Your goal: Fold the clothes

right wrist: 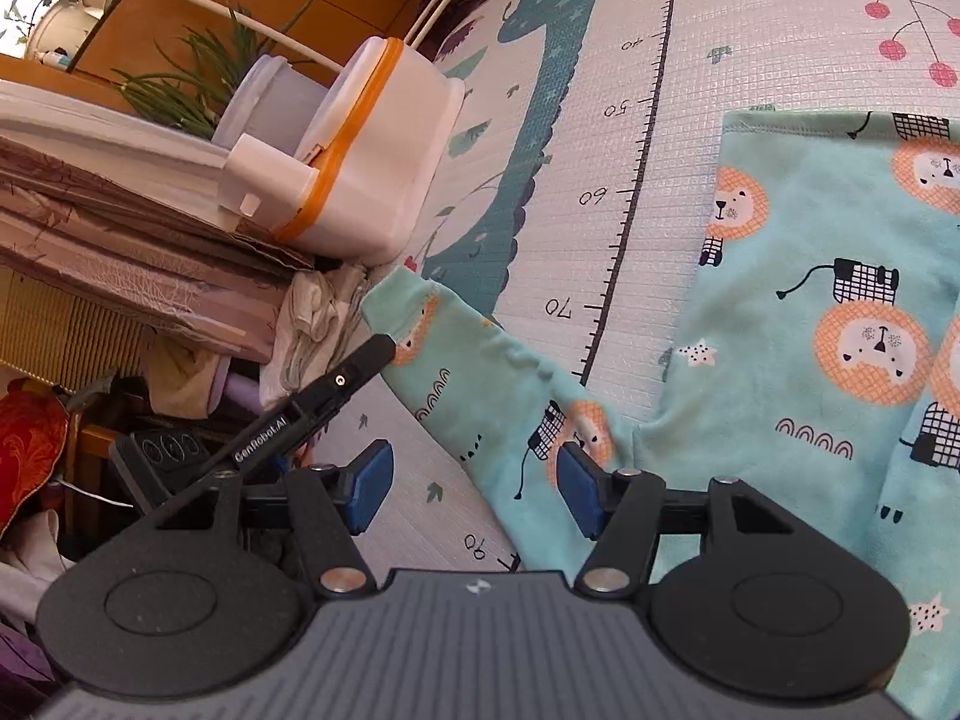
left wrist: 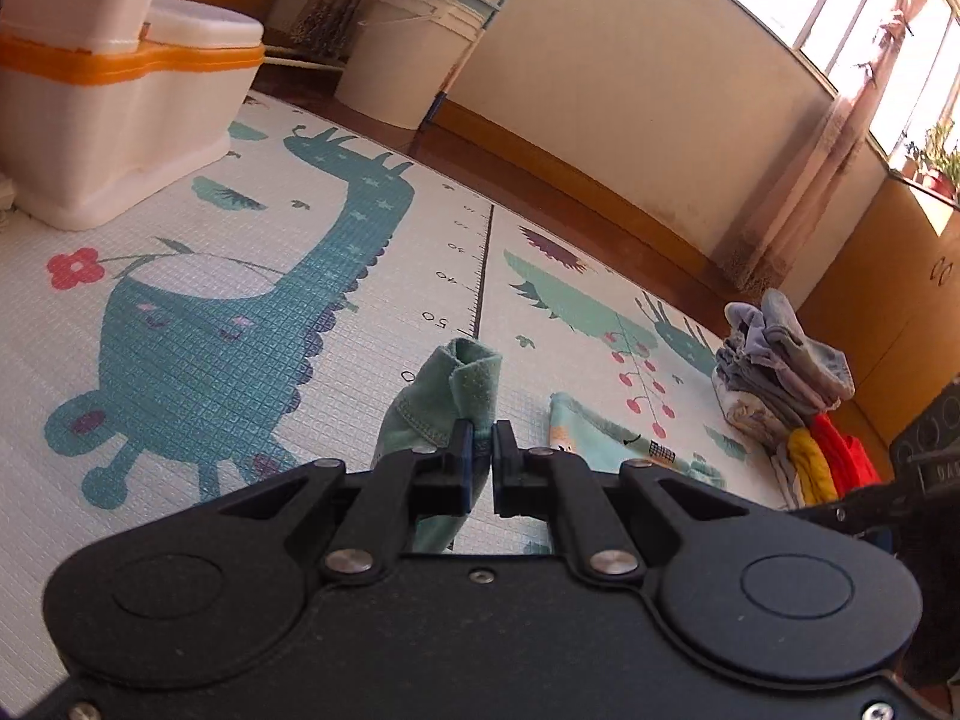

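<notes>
A mint green child's top (right wrist: pixel 810 276) with lion prints lies flat on the play mat (right wrist: pixel 654 228). Its long sleeve (right wrist: pixel 480 372) stretches out to the left. My left gripper (left wrist: pixel 481 438) is shut on the sleeve's cuff (left wrist: pixel 471 378), which stands up between the pads, lifted off the mat. In the right wrist view the left gripper (right wrist: pixel 381 348) shows as a black arm at the cuff end. My right gripper (right wrist: pixel 474 480) is open, hovering over the sleeve close to the armpit, with nothing between its blue pads.
A pile of folded clothes (left wrist: pixel 780 384) in grey, yellow and red sits at the mat's right edge. A white and orange plastic box (left wrist: pixel 114 102) stands at the far left, with a white bucket (left wrist: pixel 414 54) behind. Stacked bedding (right wrist: pixel 120 216) and clutter border the mat.
</notes>
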`<state>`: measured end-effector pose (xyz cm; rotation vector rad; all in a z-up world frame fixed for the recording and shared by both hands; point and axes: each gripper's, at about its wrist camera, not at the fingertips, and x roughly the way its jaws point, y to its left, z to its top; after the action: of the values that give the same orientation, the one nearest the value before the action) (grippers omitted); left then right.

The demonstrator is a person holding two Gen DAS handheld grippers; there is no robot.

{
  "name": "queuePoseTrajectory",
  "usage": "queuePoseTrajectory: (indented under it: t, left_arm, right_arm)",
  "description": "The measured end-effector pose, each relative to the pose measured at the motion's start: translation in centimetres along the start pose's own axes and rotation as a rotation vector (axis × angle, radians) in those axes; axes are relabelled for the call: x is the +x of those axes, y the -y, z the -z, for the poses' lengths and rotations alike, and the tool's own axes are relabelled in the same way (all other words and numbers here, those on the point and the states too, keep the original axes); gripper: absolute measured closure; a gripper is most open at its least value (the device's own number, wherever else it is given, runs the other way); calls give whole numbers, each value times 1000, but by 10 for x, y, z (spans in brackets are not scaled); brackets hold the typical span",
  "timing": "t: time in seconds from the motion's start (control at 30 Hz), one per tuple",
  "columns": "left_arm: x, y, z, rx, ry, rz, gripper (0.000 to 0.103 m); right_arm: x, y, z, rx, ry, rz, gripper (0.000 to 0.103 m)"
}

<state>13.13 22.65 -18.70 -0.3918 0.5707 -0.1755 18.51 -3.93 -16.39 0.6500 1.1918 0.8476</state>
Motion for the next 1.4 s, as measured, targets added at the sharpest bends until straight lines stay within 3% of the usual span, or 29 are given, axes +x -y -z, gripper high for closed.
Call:
queuePoseTrajectory:
  t: [0.23, 0.33, 0.43, 0.47, 0.5, 0.57, 0.6, 0.8, 0.93, 1.1, 1.23, 1.4]
  left_arm:
    - [19, 91, 36, 460, -2, -12, 100]
    - [21, 123, 69, 730, 32, -37, 100]
    - [19, 140, 98, 917, 76, -47, 100]
    - [18, 144, 107, 974, 90, -49, 100]
    - [17, 147, 116, 1030, 106, -58, 100]
    - [17, 149, 126, 1089, 124, -64, 100]
    - [17, 149, 128, 1099, 132, -69, 100]
    - [2, 143, 124, 1051, 125, -23, 93]
    - [-13, 131, 125, 968, 101, -54, 52]
    - [-21, 106, 126, 841, 20, -141, 42]
    - [-13, 94, 133, 760, -104, -140, 39]
    - [0, 87, 135, 585, -232, -66, 39]
  right_arm:
    - [-1, 18, -8, 141, 49, -53, 38]
    - [-3, 31, -7, 208, 59, -58, 38]
    - [-4, 45, -7, 257, 61, -57, 39]
    - [-5, 48, -6, 267, 57, -57, 45]
    - [-5, 48, -6, 251, 52, -43, 63]
    - [-6, 47, -4, 206, 42, -22, 82]
    - [-7, 46, -3, 187, 42, -17, 90]
    - [-26, 41, -7, 96, 40, 3, 92]
    - [-47, 37, -15, 59, 52, 2, 92]
    - [-72, 33, -24, 14, 66, 2, 92]
    - [-95, 30, -30, -12, 84, -8, 92]
    - [-124, 28, -31, -31, 106, -15, 92]
